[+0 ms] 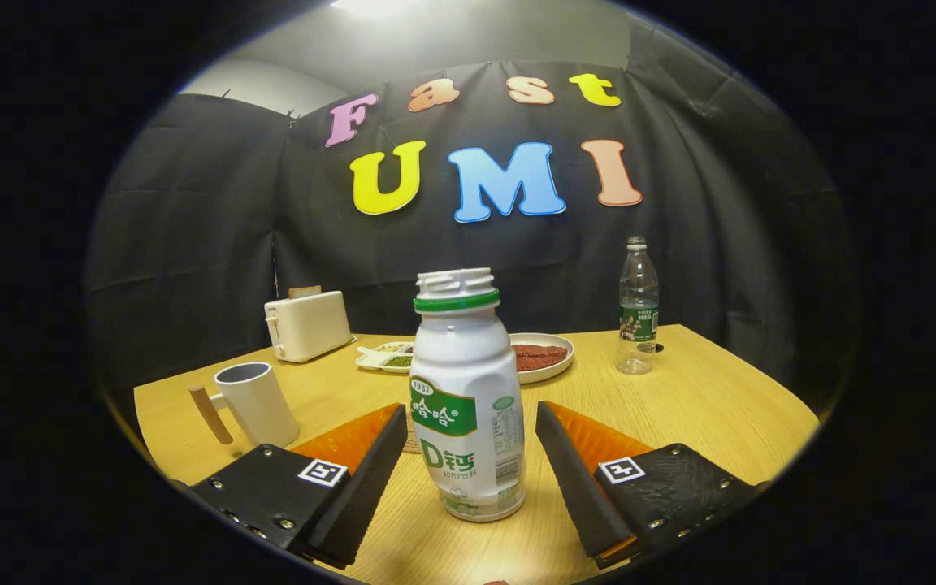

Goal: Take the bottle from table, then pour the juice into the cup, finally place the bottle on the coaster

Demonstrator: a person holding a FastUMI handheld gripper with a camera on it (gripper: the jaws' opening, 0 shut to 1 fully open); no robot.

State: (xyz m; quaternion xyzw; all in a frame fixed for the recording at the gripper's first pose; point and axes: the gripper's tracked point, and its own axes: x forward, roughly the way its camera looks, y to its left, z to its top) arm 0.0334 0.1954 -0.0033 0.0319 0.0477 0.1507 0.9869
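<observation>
In the gripper view, the gripper (472,455) is spread wide with the white bottle (468,398) standing upright on the wooden table (704,406) between its two fingers; a gap shows on each side, so the jaws are released and touch nothing. The bottle's cap appears to be off, its threaded neck open. The white cup (255,402) with a wooden handle stands to the left, just beyond the left finger. A small part of what may be the coaster (412,435) peeks out behind the bottle on its left, too hidden to be sure. Farther off are a toaster (308,325), a plate (541,356), and a clear water bottle (638,307) at far right. The likely risk: closing off-centre could nudge the open bottle over and spill juice, and a low grip on the waisted body may slip while tilting.
</observation>
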